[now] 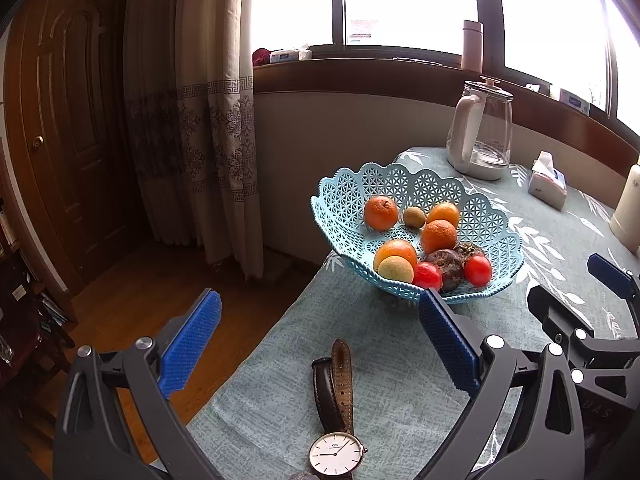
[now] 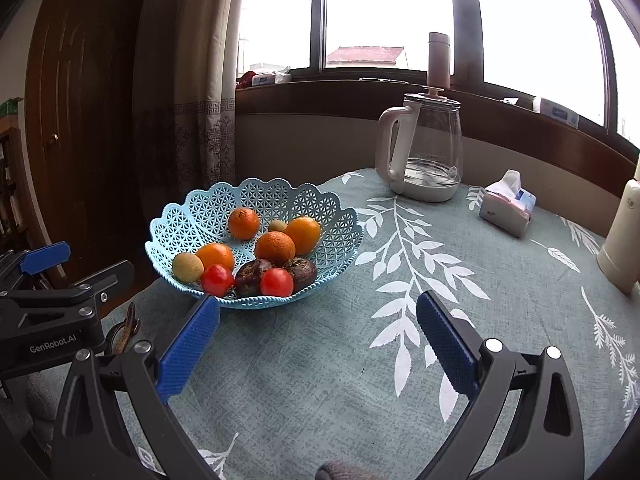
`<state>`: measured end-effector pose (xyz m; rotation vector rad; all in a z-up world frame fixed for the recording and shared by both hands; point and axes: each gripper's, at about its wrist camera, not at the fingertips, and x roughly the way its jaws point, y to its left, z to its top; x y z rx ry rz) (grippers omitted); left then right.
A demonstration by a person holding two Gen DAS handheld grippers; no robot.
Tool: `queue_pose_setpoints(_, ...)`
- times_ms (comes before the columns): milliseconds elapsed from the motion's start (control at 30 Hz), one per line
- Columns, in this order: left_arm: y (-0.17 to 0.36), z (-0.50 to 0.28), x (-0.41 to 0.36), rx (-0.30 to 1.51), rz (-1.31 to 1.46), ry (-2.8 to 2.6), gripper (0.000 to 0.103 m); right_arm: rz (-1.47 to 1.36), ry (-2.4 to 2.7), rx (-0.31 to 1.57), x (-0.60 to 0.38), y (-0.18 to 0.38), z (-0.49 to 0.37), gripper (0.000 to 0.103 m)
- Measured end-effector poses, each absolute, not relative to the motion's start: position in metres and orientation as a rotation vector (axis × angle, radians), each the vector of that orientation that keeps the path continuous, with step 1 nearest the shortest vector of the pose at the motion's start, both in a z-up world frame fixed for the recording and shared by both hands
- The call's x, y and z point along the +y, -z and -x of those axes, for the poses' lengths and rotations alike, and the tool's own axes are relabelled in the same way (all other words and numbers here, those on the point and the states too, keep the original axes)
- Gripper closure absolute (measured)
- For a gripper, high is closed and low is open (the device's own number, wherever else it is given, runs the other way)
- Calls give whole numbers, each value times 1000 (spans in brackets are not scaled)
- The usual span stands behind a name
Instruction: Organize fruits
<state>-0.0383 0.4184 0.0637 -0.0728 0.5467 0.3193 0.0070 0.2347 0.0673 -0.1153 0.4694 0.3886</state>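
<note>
One wristwatch [image 1: 334, 412] between open left jaws, before fruit basket [image 1: 348, 196].

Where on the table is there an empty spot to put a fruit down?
The biggest bare patch of tablecloth lies in front of the blue basket, stretching right toward the tissue pack and the kettle. Another bare strip sits between the basket and the kettle. It is crowded inside the basket, and the near left corner holds the watch.

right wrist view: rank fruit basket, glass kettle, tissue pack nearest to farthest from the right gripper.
From the right gripper:
1. Fruit basket, ahead-left, just past the left finger tip.
2. Tissue pack, far right.
3. Glass kettle, at the table's back edge; close to the tissue pack's range.
</note>
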Motion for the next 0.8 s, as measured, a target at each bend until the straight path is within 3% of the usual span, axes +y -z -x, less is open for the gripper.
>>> queue_pose_setpoints(800, -59, 36, 416, 556, 60, -317, 3, 147, -419, 445, 239, -68, 0, 5)
